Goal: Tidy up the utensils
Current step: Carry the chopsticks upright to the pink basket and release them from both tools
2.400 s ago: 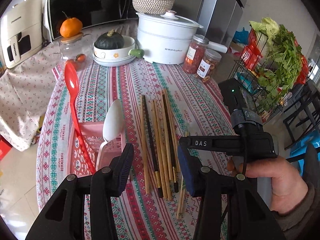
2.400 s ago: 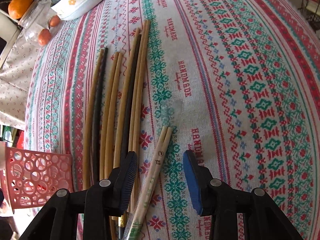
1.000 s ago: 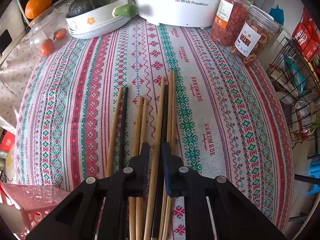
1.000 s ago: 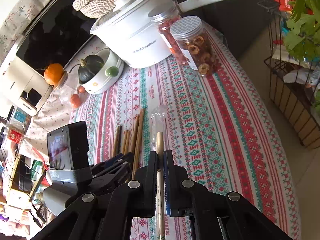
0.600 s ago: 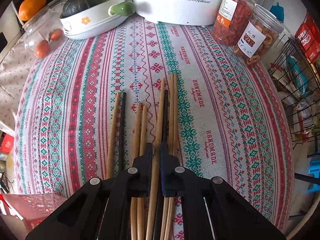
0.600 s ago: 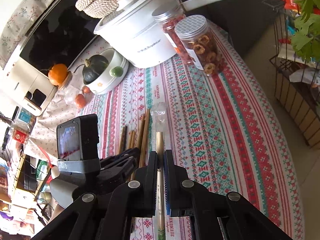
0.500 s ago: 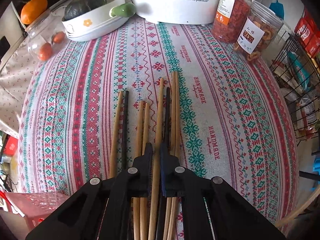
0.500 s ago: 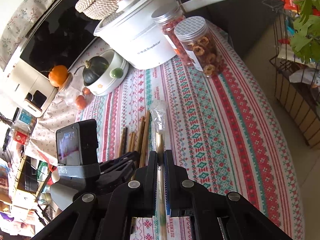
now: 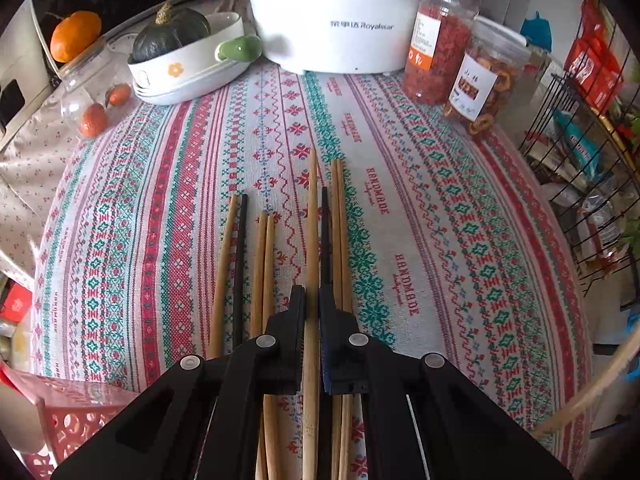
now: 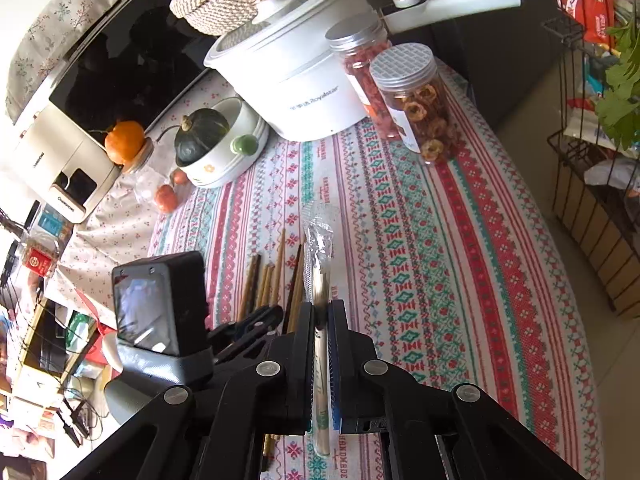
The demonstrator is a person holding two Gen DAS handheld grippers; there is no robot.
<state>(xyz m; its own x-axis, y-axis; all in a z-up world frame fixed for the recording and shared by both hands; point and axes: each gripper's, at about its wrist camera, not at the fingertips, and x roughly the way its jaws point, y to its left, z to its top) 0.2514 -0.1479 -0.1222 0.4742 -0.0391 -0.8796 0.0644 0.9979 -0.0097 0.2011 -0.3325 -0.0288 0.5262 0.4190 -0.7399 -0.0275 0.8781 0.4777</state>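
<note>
Chopsticks: one bamboo chopstick is pinched in the closed fingers of the left gripper, its tip raised over the loose row on the counter; a wrapped pair is clamped in the right gripper. Pick-up step judged in hand; next, both are to be carried to the pink basket beside that row and released.

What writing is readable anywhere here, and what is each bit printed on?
"Royalstar": white cooker pot; characters before it too blurred.
"HANDMADE": woven repeatedly into the tablecloth.
Labels on the two jars: unreadable.
Beige appliance: brand too small to read.
</note>
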